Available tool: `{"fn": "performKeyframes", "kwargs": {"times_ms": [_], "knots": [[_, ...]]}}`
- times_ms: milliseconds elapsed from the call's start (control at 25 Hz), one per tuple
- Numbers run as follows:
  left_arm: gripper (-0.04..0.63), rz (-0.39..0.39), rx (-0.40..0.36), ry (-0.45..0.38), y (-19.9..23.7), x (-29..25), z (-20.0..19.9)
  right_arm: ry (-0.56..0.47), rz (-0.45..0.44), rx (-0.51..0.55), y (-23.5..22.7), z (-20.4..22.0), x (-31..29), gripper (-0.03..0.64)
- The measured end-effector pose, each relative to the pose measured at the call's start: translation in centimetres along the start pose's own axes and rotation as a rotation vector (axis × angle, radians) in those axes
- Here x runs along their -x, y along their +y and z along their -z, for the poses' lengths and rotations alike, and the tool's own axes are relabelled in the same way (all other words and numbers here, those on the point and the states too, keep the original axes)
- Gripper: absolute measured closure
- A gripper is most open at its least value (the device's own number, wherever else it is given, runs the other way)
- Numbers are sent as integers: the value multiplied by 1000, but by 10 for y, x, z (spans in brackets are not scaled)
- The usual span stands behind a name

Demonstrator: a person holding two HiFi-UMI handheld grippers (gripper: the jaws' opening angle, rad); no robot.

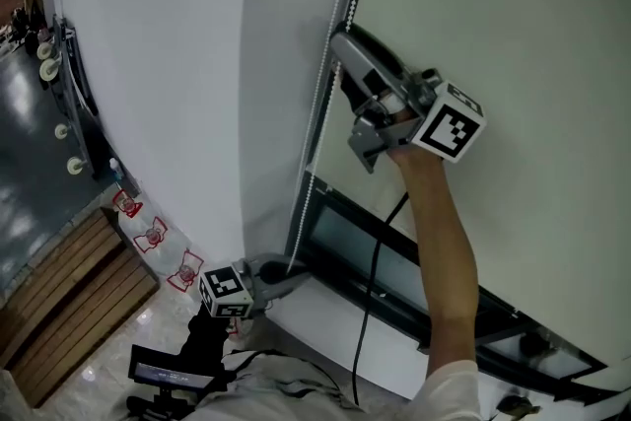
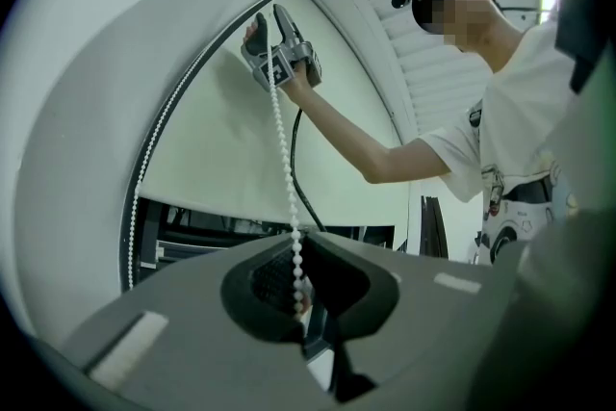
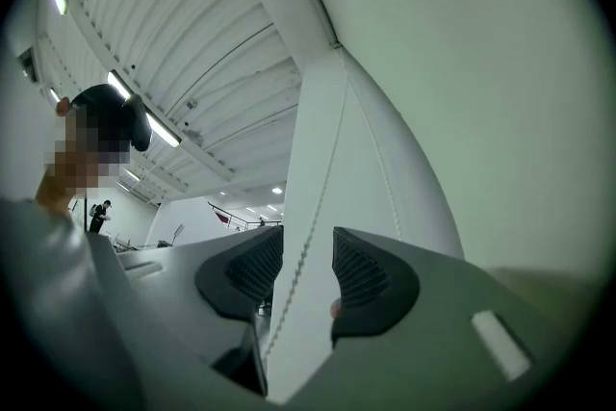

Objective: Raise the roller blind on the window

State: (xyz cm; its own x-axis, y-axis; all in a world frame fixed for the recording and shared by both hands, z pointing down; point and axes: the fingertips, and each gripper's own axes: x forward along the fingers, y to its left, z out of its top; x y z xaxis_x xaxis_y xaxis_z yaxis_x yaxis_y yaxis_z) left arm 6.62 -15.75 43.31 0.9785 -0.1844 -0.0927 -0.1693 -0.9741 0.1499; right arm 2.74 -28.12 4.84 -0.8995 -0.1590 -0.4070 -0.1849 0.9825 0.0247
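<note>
Bead chain [image 1: 317,113] of the roller blind [image 1: 513,5], long axis 12 to 6 along the blind's edge. Our left gripper [image 2: 300,294] pinches it low, fingers together; our right gripper [image 3: 308,265], higher, has fingers apart astride the chain, apparently not yet touching it.

Pale roller blind [image 1: 513,5] mostly lowered; white bead chain [image 1: 317,113] taut along its left edge.

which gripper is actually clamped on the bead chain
The left gripper, the lower one: jaws shut on the chain. The right gripper, higher up, is open, the chain passing between its jaws.
</note>
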Motion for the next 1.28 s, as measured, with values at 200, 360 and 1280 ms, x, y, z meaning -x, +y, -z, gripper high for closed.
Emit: {"fn": "performKeyframes", "kwargs": {"times_ms": [200, 360, 1280], "knots": [[597, 0, -11, 7, 1, 14, 31, -28, -41, 77, 23, -13, -8, 479], [597, 6, -16, 12, -1, 11, 27, -27, -47, 93, 25, -26, -15, 482], [597, 1, 10, 18, -1, 4, 22, -5, -54, 34, 30, -36, -19, 606]]}}
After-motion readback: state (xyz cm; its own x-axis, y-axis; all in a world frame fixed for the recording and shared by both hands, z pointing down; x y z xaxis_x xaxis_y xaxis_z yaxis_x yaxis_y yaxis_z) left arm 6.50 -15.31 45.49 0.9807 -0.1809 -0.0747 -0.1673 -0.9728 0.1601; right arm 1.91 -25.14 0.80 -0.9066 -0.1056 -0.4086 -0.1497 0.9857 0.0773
